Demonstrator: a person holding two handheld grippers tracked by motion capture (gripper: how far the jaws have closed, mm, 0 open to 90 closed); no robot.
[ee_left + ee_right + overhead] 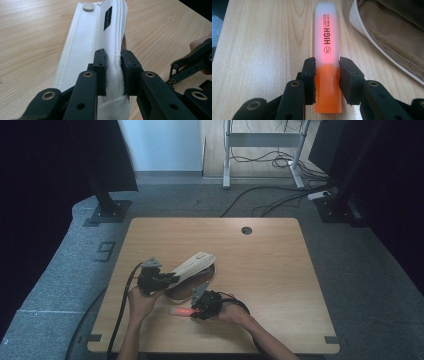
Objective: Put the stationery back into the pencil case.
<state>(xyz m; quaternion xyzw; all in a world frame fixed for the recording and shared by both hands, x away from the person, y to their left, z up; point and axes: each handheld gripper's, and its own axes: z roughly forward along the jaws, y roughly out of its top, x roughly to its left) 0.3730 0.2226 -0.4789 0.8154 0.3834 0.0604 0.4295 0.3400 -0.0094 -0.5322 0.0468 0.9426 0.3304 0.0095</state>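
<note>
At a wooden table (280, 265), a person works two hand-held grippers over an open pencil case (192, 267) lying left of centre. The left gripper (113, 71) has its jaws clamped on the case's white fabric flap and holds it raised toward one o'clock, baring the tan lining. The right gripper (326, 75) has its jaws set against both sides of an orange highlighter (327, 50), low on its barrel by the orange end; the pen lies flat on the table at about six o'clock from the case, its pale cap pointing toward the person's left.

The grip sits well off the pen's middle, so the long capped end could sag or swing once lifted and catch the case's rim. The smooth barrel might also slide out if the squeeze is light. Should the left jaws lose the thin cloth, the flap would likely drop over the opening.

The near table edge lies just behind both hands, at six o'clock, leaving little room to draw back. Toward twelve and three o'clock the wood is bare as far as a small round cable hole (246, 230), giving plenty of space to swing the pen around.
</note>
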